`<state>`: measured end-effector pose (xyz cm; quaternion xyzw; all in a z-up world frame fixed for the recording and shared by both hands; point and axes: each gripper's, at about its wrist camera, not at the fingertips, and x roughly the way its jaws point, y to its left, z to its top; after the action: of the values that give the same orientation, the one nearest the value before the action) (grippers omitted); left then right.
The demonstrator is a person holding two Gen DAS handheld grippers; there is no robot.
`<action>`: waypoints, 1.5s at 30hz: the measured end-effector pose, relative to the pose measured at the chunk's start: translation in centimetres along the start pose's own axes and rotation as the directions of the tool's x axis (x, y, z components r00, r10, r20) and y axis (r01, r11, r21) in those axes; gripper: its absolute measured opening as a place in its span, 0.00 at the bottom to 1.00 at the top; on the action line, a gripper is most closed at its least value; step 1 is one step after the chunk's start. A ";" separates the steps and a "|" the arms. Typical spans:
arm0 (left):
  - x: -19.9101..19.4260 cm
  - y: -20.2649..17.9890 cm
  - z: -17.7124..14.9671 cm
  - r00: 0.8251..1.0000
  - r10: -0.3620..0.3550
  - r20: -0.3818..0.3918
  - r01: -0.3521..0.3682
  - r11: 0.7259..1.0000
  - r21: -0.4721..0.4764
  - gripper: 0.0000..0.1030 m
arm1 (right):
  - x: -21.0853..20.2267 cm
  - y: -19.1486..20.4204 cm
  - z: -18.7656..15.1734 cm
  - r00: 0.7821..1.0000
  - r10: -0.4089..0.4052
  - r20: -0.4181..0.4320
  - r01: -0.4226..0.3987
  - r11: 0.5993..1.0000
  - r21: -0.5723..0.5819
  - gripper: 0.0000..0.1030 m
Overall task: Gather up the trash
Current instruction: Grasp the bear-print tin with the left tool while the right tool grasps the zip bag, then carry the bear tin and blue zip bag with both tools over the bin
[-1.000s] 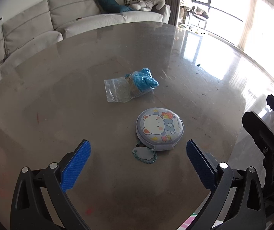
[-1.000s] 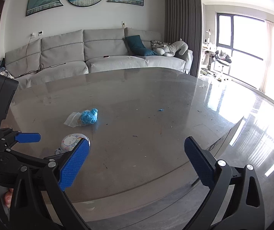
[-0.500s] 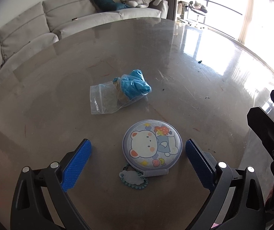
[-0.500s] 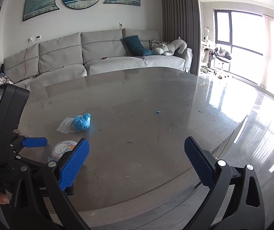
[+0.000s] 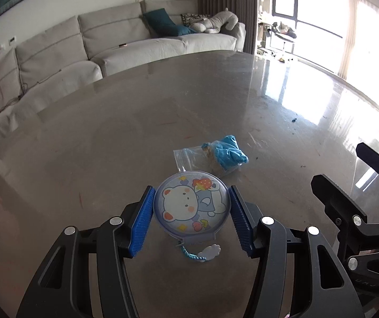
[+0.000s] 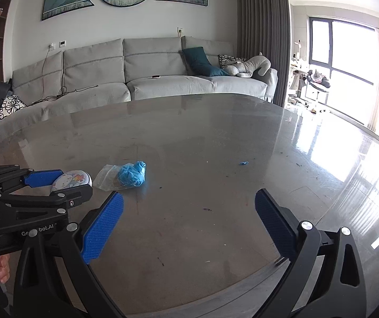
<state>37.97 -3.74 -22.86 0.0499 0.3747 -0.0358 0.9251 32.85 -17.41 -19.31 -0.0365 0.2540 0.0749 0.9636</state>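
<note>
My left gripper (image 5: 190,212) is shut on a round lilac case (image 5: 191,209) with a cartoon bear lid, its blue pads pressing both sides; a small cloud charm (image 5: 209,251) hangs from it. The case seems lifted just off the table. It also shows in the right wrist view (image 6: 71,180). A clear zip bag with a crumpled blue glove (image 5: 228,152) lies just beyond on the table, also in the right wrist view (image 6: 132,176). My right gripper (image 6: 189,220) is open and empty above the table's near part.
The large round grey table (image 6: 216,137) carries small crumbs and a tiny blue scrap (image 6: 243,162). A grey sofa (image 6: 149,76) stands behind it, windows to the right. The right gripper's body shows in the left wrist view (image 5: 348,212).
My left gripper has closed its jaws onto the round bear case and tilted up. The right gripper has stayed open and shifted slightly.
</note>
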 end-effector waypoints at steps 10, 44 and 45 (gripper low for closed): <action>1.0 4.8 1.4 0.996 0.093 -0.003 -0.093 0.994 -0.055 0.54 | 5.4 3.7 2.9 0.993 0.080 -0.086 -0.081 0.997 -0.005 0.96; -2.1 6.3 1.3 0.996 0.077 0.038 -0.075 0.996 -0.048 0.54 | 3.1 7.3 3.8 0.985 0.034 -0.170 -0.048 0.996 -0.080 0.31; -2.5 6.2 1.2 0.997 0.073 0.040 -0.071 0.997 -0.042 0.54 | 2.4 7.2 3.8 0.986 0.032 -0.165 -0.045 0.996 -0.078 0.31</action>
<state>37.64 2.37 -19.81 0.0438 0.3538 0.0042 0.9343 35.52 -9.56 -17.46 -0.0768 0.3295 0.1006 0.9356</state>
